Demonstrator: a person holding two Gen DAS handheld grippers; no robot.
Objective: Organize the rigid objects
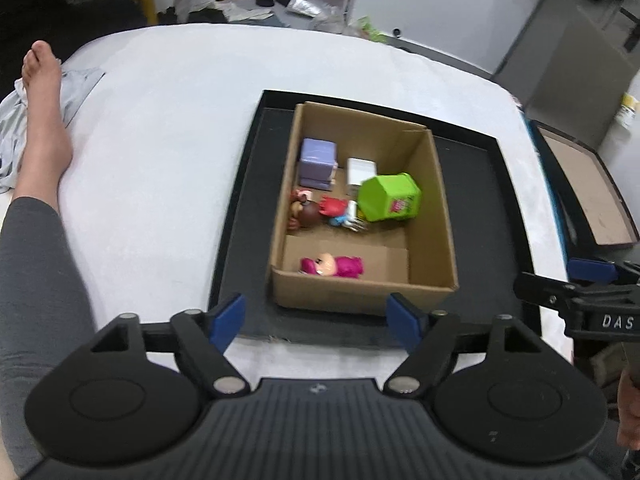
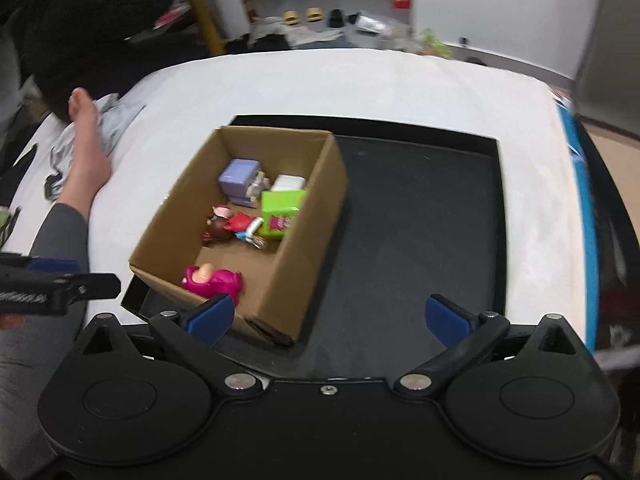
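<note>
White bedding carries a black tray (image 1: pixel 512 216) with the box (image 1: pixel 430 200) of toys (image 1: pixel 332 266) inside, both grippers, left (image 1: pixel 316 320) and right (image 2: pixel 330 320), wide and empty before it, so sorting seems finished or paused.

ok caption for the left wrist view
Open left gripper hovers before a cardboard box of toys on a black tray.

White bed (image 1: pixel 168 128); black tray (image 1: pixel 472 200)

Black left gripper (image 1: pixel 316 322) with blue fingers (image 1: pixel 230 320), grey leggings (image 1: pixel 36 280), bare foot (image 1: pixel 44 92).
</note>
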